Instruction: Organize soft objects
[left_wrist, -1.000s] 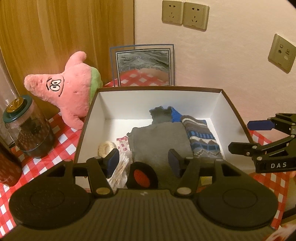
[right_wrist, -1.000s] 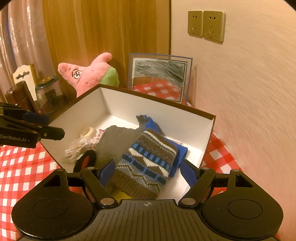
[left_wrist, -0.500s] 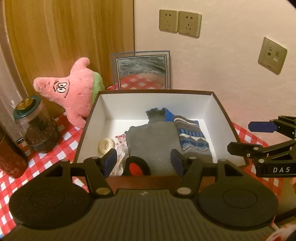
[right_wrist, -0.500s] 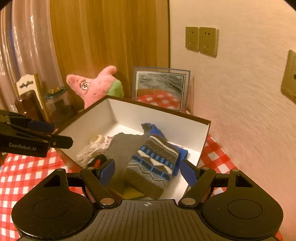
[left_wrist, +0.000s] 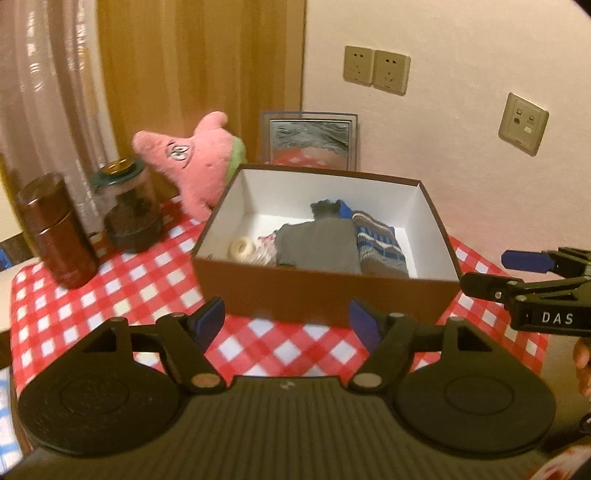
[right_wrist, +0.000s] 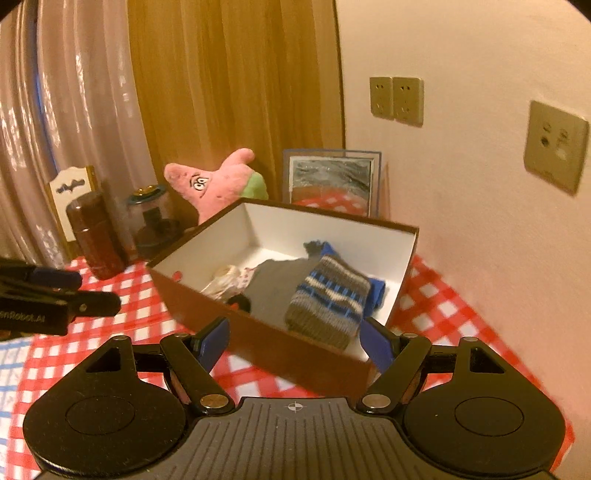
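**Both grippers clear of the box, soft items inside**

My left gripper (left_wrist: 287, 320) sits in front of the near wall of the brown box (left_wrist: 332, 291), above the red-checked tablecloth (left_wrist: 110, 295). Its jaws have just been opening and now stand wide apart; nothing is between the blue pads, only cloth and box wall behind them.

My right gripper (right_wrist: 295, 341) hovers at the box's near corner, jaws spread wide, holding nothing. I see it from the left camera too, entering at the right edge, beside the box.

Contents of the box, white interior:
- grey folded garment (left_wrist: 317, 245) flat in the middle;
- striped knit piece (right_wrist: 328, 301) just beside it on the right, touching it, near end up against the front wall;
- blue cloth (right_wrist: 376, 291) partly under the knit piece, toward the far right wall;
- pale ring-shaped item (left_wrist: 242, 249) and a crumpled light bundle (right_wrist: 225, 282) on the left side;
- a dark round thing with red (right_wrist: 238, 302) against the near wall; I cannot tell what it is.

Outside the box: pink star plush (left_wrist: 195, 162) leaning behind the left far corner, well apart from both grippers. A glass jar (left_wrist: 129, 206) and a brown canister (left_wrist: 55, 236) stand to its left. A framed picture (left_wrist: 310, 138) leans on the wall behind the box.
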